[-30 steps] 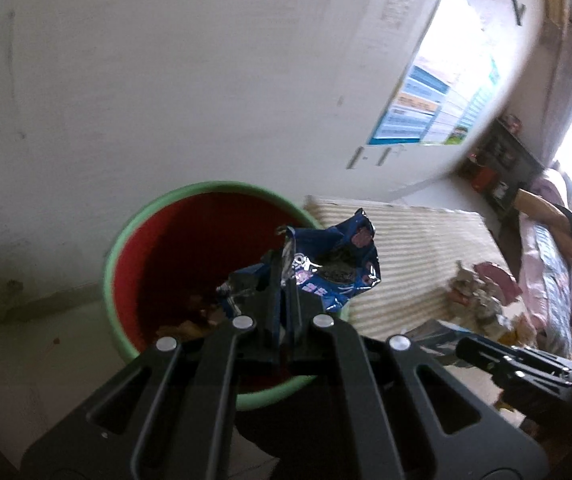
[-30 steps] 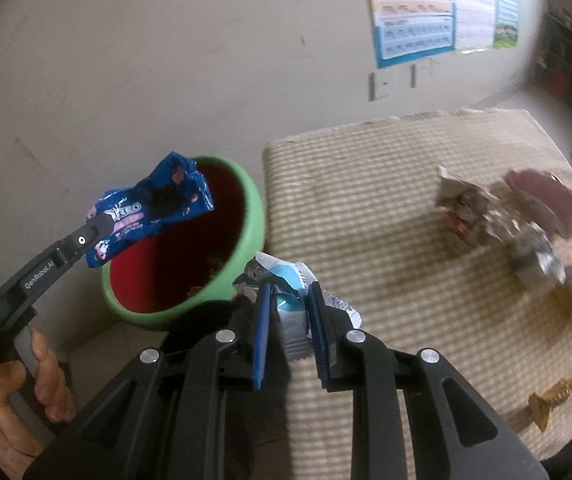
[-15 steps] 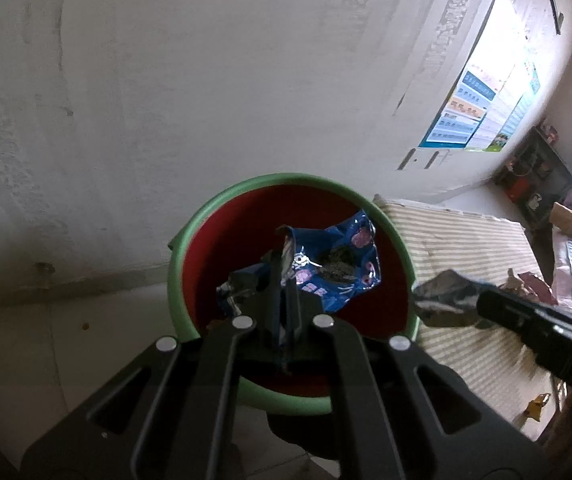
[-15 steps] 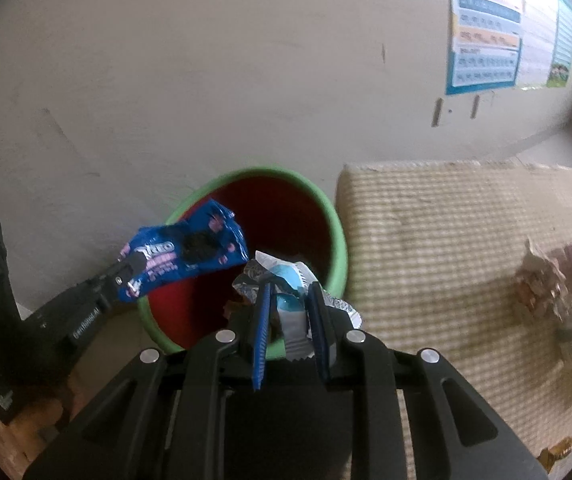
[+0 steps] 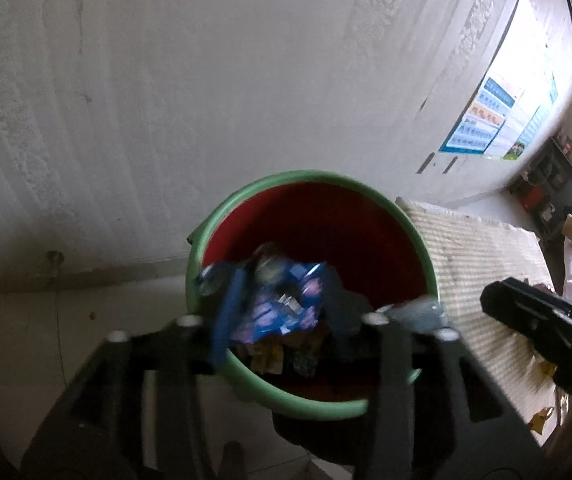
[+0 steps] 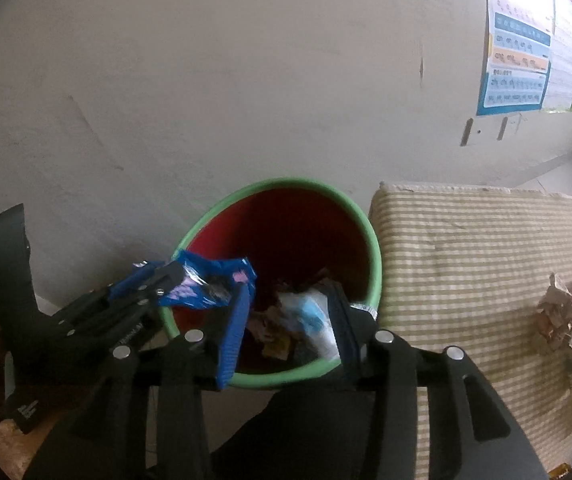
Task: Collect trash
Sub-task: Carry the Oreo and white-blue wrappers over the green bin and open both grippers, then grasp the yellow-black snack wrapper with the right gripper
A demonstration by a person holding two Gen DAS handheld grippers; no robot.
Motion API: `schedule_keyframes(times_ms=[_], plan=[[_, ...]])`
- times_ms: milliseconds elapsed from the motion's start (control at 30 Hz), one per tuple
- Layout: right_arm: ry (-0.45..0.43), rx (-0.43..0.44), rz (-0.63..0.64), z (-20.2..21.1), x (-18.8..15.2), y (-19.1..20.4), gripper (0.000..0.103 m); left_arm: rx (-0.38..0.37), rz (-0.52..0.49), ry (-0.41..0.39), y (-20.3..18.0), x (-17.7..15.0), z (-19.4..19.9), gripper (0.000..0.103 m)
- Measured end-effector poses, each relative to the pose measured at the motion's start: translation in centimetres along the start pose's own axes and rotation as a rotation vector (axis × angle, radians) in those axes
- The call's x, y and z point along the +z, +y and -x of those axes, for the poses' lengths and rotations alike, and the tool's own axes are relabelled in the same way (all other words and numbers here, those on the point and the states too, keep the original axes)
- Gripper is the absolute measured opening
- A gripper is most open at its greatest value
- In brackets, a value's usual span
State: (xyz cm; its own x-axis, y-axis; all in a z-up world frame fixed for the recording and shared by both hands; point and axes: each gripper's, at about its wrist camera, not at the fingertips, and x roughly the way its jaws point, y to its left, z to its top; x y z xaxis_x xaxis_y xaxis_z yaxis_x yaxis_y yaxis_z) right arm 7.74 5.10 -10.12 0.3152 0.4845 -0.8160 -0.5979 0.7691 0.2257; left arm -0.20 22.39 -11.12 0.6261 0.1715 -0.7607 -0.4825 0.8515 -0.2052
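Note:
A red bin with a green rim (image 5: 422, 248) (image 6: 370, 240) stands against the wall beside a striped mattress. My left gripper (image 5: 281, 312) is open over the bin, and the blue Oreo wrapper (image 5: 281, 308) hangs loose between its spread fingers; from the right wrist view the wrapper (image 6: 205, 284) sits at the bin's left rim. My right gripper (image 6: 290, 320) is open over the bin, and the white and light-blue wrapper (image 6: 314, 320) lies against its right finger above the trash inside.
The striped mattress (image 6: 486, 248) (image 5: 478, 256) lies right of the bin, with crumpled paper trash (image 6: 566, 320) on it. Small yellow scraps (image 5: 542, 416) lie near its edge. A wall with a poster (image 6: 526, 40) rises behind the bin.
Both grippers have opened over the bin. The blue wrapper and the white wrapper have come loose from the closed fingers. Both grippers have moved closer to the bin.

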Motion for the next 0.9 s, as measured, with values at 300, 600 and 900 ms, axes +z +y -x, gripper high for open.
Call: schedule_keyframes(times_ms=[300,600,900], plan=[[-0.019,0.011,-0.043,1.0,-0.7,-0.8,0.043,0.001,-0.010,-0.012,-0.6,0.2,0.4,0.049],[-0.004,-0.093,-0.231,4.4,-7.0,-7.6,0.049,-0.039,-0.071,0.002,-3.3,-0.4,0.8,0.049],[-0.046,-0.376,-0.575,12.4,-16.8,-19.4,0.054,-0.101,-0.177,0.036,-8.5,-2.0,1.0,0.054]])
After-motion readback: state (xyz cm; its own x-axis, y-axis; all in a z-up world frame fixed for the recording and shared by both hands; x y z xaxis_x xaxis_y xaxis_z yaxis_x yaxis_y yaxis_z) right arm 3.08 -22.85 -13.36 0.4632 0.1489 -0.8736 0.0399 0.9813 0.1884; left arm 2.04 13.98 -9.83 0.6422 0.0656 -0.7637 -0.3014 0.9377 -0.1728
